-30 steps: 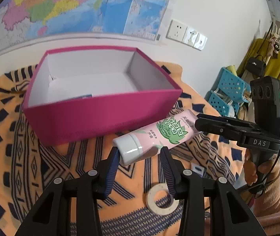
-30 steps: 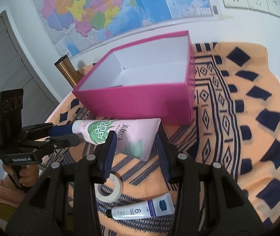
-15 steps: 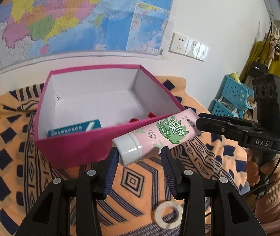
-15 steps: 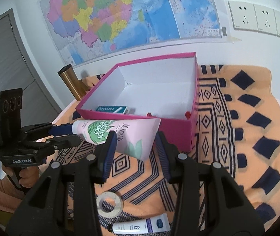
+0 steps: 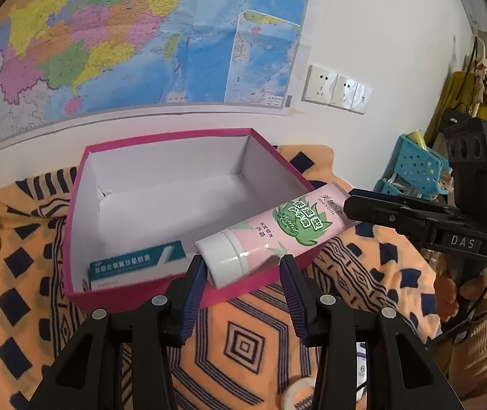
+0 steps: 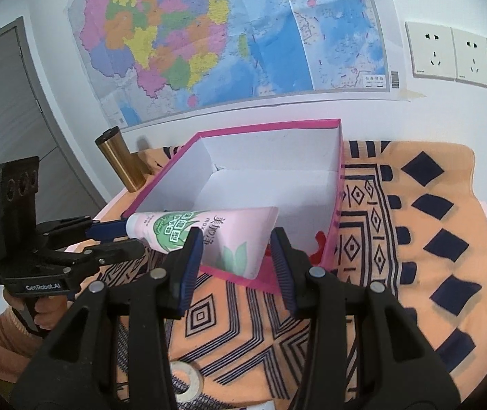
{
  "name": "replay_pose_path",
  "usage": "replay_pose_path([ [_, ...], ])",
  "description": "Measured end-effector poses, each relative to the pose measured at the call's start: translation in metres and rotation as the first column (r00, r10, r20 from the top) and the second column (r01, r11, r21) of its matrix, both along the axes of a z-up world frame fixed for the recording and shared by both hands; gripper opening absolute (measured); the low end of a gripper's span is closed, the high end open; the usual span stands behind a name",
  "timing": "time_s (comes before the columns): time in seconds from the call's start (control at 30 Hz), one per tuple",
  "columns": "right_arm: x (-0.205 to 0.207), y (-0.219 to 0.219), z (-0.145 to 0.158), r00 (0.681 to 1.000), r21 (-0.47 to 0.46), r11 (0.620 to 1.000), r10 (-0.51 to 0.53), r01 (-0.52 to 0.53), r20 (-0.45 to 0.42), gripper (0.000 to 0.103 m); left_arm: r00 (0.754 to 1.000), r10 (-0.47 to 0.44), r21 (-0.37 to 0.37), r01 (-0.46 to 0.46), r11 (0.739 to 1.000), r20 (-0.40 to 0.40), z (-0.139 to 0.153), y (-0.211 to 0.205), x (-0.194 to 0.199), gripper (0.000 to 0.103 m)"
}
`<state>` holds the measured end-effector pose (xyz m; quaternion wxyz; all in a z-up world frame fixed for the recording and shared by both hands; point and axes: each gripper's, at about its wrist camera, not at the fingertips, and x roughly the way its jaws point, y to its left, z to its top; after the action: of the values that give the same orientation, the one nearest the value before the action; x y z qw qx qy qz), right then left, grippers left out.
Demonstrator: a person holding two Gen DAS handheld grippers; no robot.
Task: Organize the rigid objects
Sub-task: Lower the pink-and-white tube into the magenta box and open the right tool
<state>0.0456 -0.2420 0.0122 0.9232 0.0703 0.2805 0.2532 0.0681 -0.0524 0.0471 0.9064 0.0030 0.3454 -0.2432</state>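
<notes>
the pink tube [image 5: 271,235] is hanging over the near wall of the magenta box [image 5: 82,184]. the left gripper [image 5: 243,275] is pinching its cap end, the right gripper [image 6: 235,253] its flat crimped tail. it is probably light, soft-walled and slick, so the stiffer ends look like the safest holds.

Surface is covered by an orange cloth [image 6: 414,239] with a navy geometric print. Pink box [image 5: 147,294] sits directly on the cloth, open top, white inside. Tape ring [image 6: 185,381] lies flat on the cloth, near side of the box, well apart from it. Small white tube [image 5: 362,369] on the cloth, also near side of the box, mostly hidden. Gold cylinder [image 6: 120,159] stands upright just beside the box's far left corner; can't tell whether it rests on the cloth.
</notes>
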Motion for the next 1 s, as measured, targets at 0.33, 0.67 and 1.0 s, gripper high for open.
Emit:
replay_pose_path([
  [0.33, 0.026, -0.004, 0.000, 1.000, 0.011, 1.000, -0.009, 0.010, -0.028, 0.044, 0.999, 0.008, -0.011, -0.008, 1.000, -0.043, -0.004, -0.001, 0.025, 0.044],
  [0.67, 0.047, -0.001, -0.009, 0.998, -0.022, 0.999, -0.026, 0.024, -0.060, 0.044, 0.997, 0.024, -0.005, -0.024, 1.000, -0.078, -0.013, -0.001, 0.047, 0.044],
  [1.0, 0.065, 0.002, -0.018, 0.995, -0.065, 0.997, -0.042, 0.036, -0.089, 0.044, 0.994, 0.047, 0.025, -0.044, 0.999, -0.104, -0.022, -0.004, 0.063, 0.044],
])
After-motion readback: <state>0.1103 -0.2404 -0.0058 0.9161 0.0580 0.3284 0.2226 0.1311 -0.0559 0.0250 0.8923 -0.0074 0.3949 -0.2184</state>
